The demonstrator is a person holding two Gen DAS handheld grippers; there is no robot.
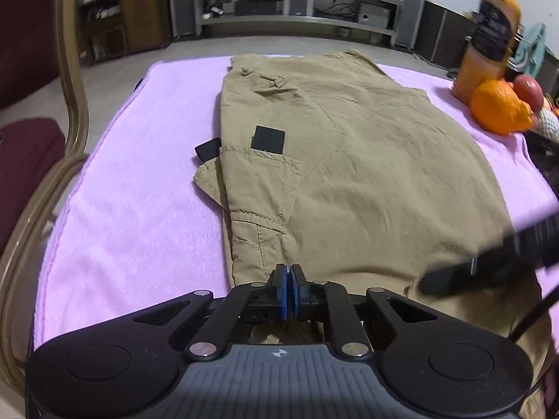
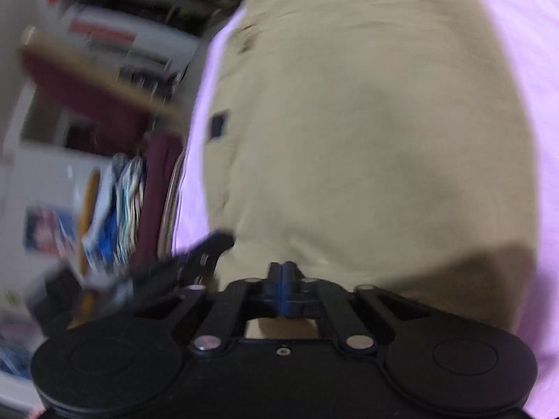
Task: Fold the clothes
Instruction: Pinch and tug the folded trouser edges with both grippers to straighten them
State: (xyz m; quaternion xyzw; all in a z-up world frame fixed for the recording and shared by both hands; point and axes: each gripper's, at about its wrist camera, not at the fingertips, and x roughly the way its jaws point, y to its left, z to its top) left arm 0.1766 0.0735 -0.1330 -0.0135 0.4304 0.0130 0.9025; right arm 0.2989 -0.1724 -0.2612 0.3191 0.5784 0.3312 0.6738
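Khaki cargo trousers [image 1: 349, 160] lie flat on a pink cloth, with a black square patch [image 1: 268, 139] on a pocket. My left gripper [image 1: 289, 274] sits at the garment's near edge with its blue pads pressed together, and no fabric shows between them. The right gripper appears in the left wrist view as a blurred black shape [image 1: 489, 262] over the near right part of the trousers. In its own blurred view the right gripper [image 2: 283, 272] is shut just above the khaki trousers [image 2: 367, 139], with no cloth seen between its pads.
The pink cloth [image 1: 139, 192] covers the table. An orange juice bottle [image 1: 489, 35], an orange [image 1: 499, 108] and a red fruit [image 1: 529, 87] stand at the far right corner. A chair with a wooden frame [image 1: 75, 104] and maroon cushions stands along the left side.
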